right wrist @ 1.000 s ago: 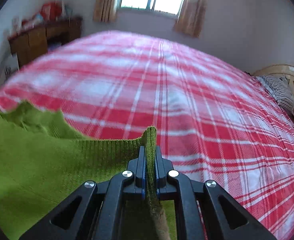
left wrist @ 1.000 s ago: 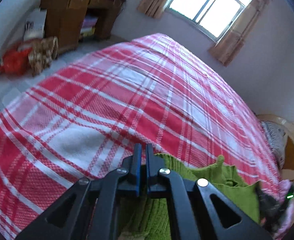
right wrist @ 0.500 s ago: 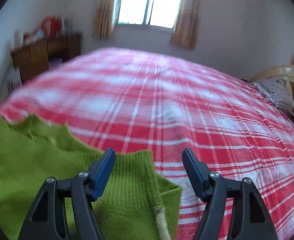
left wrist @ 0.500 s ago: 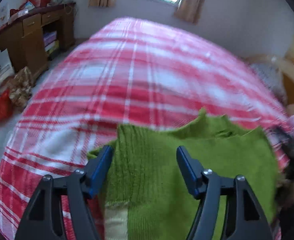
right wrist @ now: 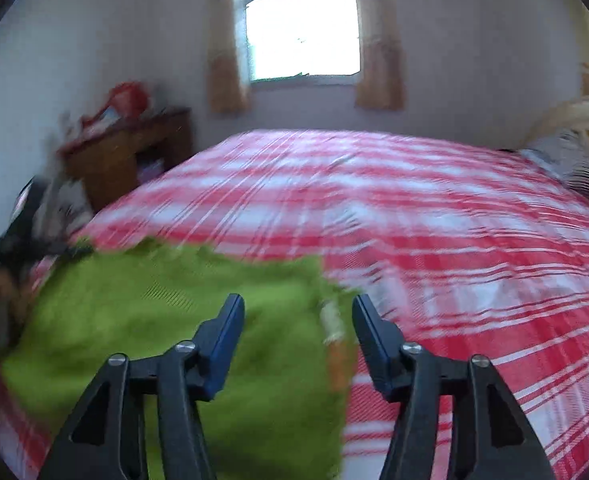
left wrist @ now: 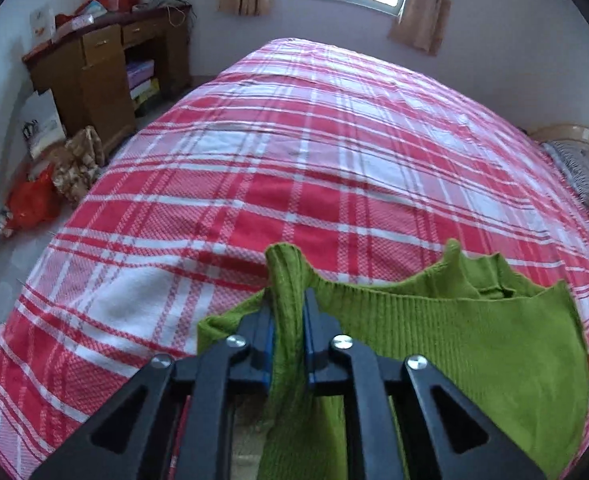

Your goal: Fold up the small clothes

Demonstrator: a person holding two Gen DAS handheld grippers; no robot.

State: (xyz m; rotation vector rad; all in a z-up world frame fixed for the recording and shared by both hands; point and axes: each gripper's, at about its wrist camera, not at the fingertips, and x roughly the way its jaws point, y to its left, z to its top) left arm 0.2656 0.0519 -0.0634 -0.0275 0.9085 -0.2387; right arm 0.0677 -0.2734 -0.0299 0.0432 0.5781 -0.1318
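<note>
Half a second before, the left gripper (left wrist: 288,316) gaped; now it was clamped on a raised ridge of the green ribbed knit garment (left wrist: 454,344), which lay partly doubled on the red-and-white plaid bedspread (left wrist: 294,160). In the blurred right view, the right gripper (right wrist: 298,316) hovered over it, jaws apart; folding looked unfinished.

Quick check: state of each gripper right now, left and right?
Left gripper: shut on a raised fold of the green sweater.
Right gripper: open, holding nothing, jaws spread above the sweater's edge on the plaid bedspread.
</note>
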